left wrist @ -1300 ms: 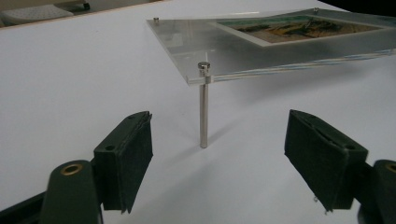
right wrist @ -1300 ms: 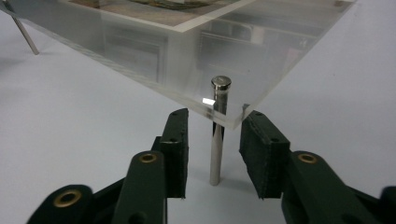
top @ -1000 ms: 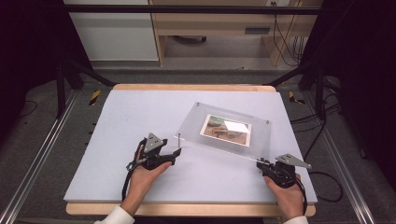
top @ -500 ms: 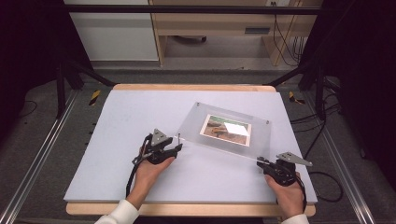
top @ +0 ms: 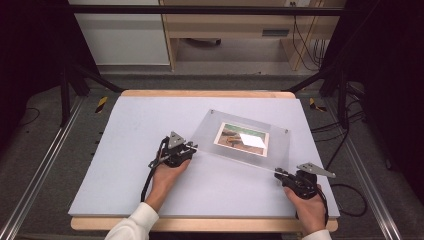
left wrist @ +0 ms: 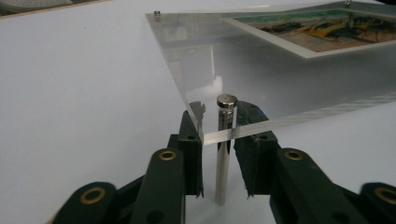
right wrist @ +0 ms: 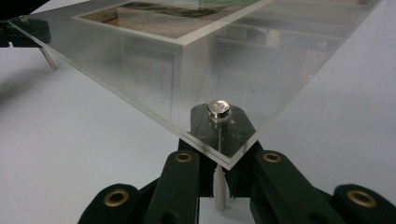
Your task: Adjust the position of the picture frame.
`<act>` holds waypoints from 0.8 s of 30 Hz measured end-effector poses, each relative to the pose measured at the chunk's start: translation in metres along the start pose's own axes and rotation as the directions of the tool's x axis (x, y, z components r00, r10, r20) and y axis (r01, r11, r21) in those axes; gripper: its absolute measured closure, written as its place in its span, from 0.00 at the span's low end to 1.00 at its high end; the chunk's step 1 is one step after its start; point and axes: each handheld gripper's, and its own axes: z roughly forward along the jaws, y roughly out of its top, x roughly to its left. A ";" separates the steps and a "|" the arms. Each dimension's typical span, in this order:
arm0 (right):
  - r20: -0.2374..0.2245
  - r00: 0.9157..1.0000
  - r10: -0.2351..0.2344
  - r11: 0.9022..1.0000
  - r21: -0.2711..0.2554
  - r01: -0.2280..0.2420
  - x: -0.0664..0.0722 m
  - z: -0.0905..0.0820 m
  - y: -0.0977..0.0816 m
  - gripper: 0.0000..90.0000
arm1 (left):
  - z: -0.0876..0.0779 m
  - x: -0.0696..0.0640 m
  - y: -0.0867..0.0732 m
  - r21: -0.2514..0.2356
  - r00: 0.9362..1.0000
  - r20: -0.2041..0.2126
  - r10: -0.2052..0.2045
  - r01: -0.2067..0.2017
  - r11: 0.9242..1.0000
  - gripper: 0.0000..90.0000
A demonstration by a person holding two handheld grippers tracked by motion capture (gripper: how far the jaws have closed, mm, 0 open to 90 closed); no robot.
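Currently the acrylic frame point(top: 245, 142) is tilted over the counter point(top: 125, 150). Right gripper point(top: 295, 182) jaws are clamped on a corner standoff; left gripper point(top: 186, 150) jaws, just closing, are still spread around theirs point(left wrist: 224, 149). Slip likely if lifted one-sided.

Tool point(left wrist: 223, 163) jaws closing around metal post point(left wrist: 223, 154), clear acrylic frame point(left wrist: 289, 70) corner

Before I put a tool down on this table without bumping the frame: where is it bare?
The table is bare along its left side, from the left gripper out to the left edge, and along the far strip beyond the acrylic frame. The near strip between the two hands is also free. It is crowded right of centre, where the frame stands with the right gripper at its near corner.
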 end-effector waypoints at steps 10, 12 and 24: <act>-0.008 1.000 0.015 0.999 -0.037 -0.016 0.000 -0.002 0.002 0.92 | 0.000 0.001 0.007 -0.027 0.998 0.022 -0.061 0.062 0.998 0.93; -0.010 1.000 0.012 0.999 -0.041 -0.012 0.000 -0.002 0.002 0.92 | -0.001 0.002 0.008 -0.024 0.997 0.027 -0.072 0.073 0.997 0.93; 0.008 1.000 -0.010 0.995 -0.102 0.011 -0.001 -0.008 0.010 0.94 | -0.010 -0.003 0.017 -0.039 0.998 0.054 -0.012 0.014 0.999 0.94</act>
